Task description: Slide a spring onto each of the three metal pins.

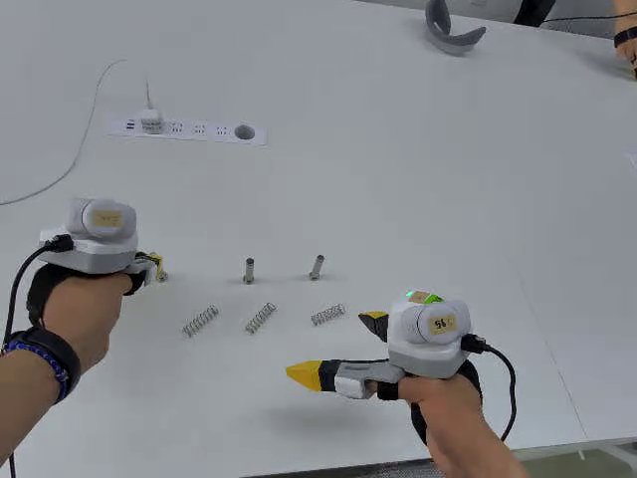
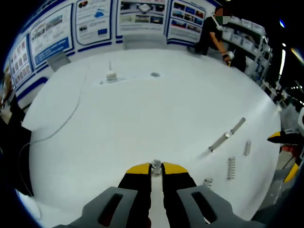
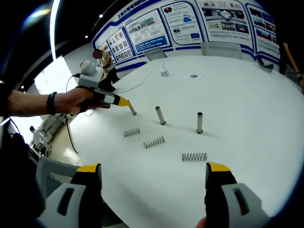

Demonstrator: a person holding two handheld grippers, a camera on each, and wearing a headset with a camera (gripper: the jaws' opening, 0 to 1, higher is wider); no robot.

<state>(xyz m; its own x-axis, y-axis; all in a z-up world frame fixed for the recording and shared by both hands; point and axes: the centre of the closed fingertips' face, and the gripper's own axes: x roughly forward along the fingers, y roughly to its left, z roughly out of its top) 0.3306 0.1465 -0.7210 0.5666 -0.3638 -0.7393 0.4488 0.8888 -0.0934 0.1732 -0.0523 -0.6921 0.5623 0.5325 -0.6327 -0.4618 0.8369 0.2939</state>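
Left tool: jaws narrow, gripping left pin at the counter. Middle pin, right pin: upright, bare. Three springs: loose on counter, near pins. Right tool: wide, empty. Fitted, by judgement: none; all three outstanding.

Open bench toward the right edge; upright pins and springs block the front middle, a power strip the far left.

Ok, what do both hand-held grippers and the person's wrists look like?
The left hand-held gripper and right hand-held gripper have pale grey bodies, yellow-tipped black jaws, a yellow sticker on top and a black cable. The left wrist wears a dark band with blue.
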